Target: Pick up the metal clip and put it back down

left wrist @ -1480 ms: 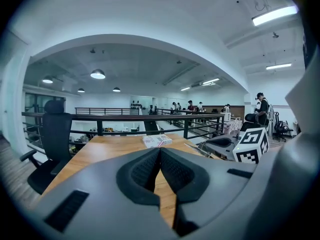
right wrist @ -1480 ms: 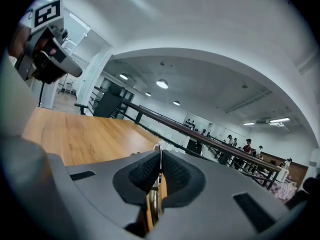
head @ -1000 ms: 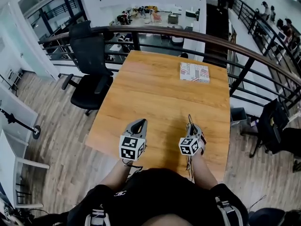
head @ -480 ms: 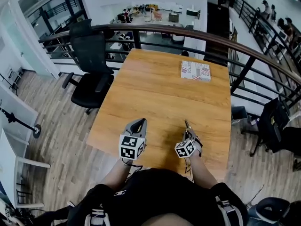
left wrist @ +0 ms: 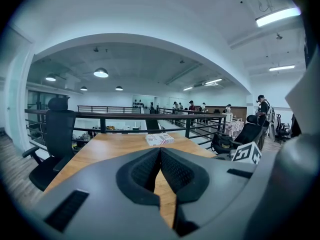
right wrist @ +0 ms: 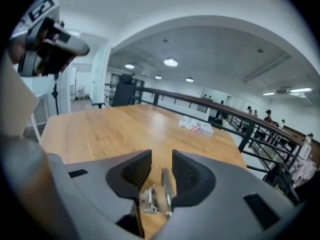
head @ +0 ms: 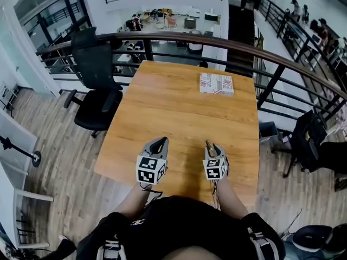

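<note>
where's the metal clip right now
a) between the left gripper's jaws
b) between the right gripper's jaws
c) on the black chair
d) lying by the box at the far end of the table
b: the right gripper view shows the metal clip between the jaws of the right gripper, which have just been opening.

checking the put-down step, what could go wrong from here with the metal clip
The jaws of the right gripper have just been opening, with the small silver metal clip between them, standing on edge close against one pad.
1. Pulling the gripper back could snag the clip and drag it or tip it over.
2. Whether the clip rests on the wooden table can't be told; if it doesn't, it may drop and skid.
</note>
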